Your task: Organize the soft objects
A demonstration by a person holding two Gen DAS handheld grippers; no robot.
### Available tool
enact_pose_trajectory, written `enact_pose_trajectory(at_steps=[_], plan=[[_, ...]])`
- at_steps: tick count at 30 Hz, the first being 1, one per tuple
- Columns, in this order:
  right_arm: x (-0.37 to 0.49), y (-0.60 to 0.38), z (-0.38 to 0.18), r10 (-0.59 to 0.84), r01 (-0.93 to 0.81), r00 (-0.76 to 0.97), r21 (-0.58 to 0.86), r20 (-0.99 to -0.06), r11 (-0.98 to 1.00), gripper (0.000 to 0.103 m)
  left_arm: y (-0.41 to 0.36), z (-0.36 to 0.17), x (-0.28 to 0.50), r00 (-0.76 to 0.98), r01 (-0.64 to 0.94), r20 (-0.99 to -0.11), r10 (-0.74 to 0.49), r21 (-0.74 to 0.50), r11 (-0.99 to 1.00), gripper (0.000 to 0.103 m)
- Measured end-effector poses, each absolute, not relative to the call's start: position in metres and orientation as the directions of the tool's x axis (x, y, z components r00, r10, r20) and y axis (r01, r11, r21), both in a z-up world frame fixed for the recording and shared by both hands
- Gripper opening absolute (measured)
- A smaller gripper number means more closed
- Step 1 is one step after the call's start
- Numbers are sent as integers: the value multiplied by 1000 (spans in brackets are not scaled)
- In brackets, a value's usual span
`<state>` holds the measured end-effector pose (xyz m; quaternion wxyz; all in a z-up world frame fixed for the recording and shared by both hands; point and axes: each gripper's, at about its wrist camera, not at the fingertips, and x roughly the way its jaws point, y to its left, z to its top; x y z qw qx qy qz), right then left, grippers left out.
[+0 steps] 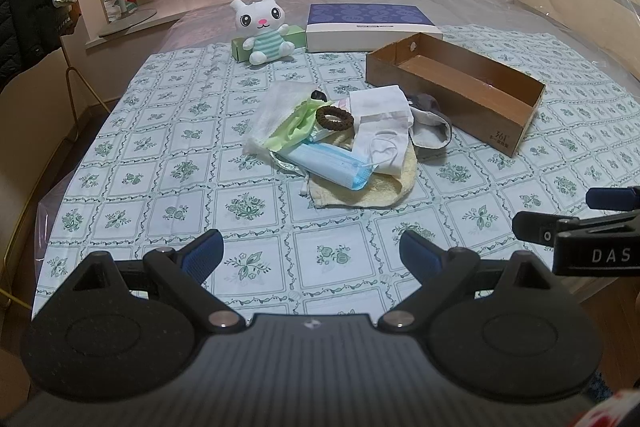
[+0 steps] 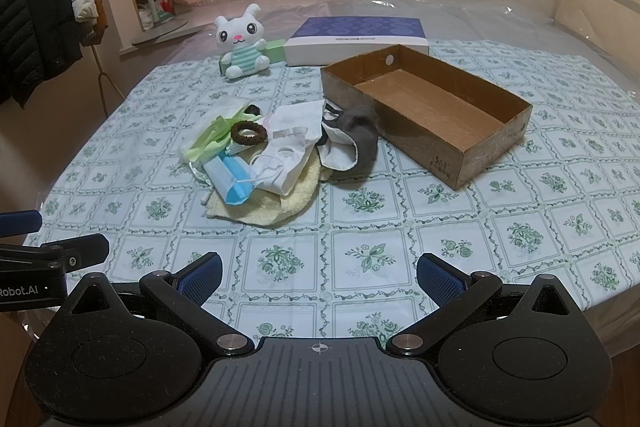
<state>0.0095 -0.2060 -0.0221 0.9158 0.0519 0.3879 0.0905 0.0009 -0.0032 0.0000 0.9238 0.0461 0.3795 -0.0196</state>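
A pile of soft items lies mid-table: a blue face mask [image 1: 332,167] [image 2: 234,181], a green mask [image 1: 294,127], a brown hair scrunchie [image 1: 334,117] [image 2: 248,134], white cloth masks [image 1: 386,115] [image 2: 290,143], a grey cloth [image 2: 358,139] and a yellow towel [image 1: 376,193] [image 2: 276,207] underneath. An empty brown cardboard box [image 1: 516,125] [image 2: 492,147] stands to the pile's right. My left gripper [image 1: 311,253] and right gripper [image 2: 319,277] are both open with nothing between the fingers, hovering over the near table edge, well short of the pile.
A white plush bunny [image 1: 264,27] [image 2: 242,41] sits at the back against a green box [image 1: 240,49], beside a blue-and-white flat box [image 1: 372,27] [image 2: 356,39]. The floral tablecloth [image 1: 180,155] covers the table. Jackets hang at the left.
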Motion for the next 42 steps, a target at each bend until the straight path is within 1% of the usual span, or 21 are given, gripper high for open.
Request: enact_pose_trajectory(at_steps=[42], plan=[[14, -206, -24, 207, -124, 678, 168, -705, 978, 103, -5, 1, 3, 710, 68, -704, 1, 69, 995, 94]])
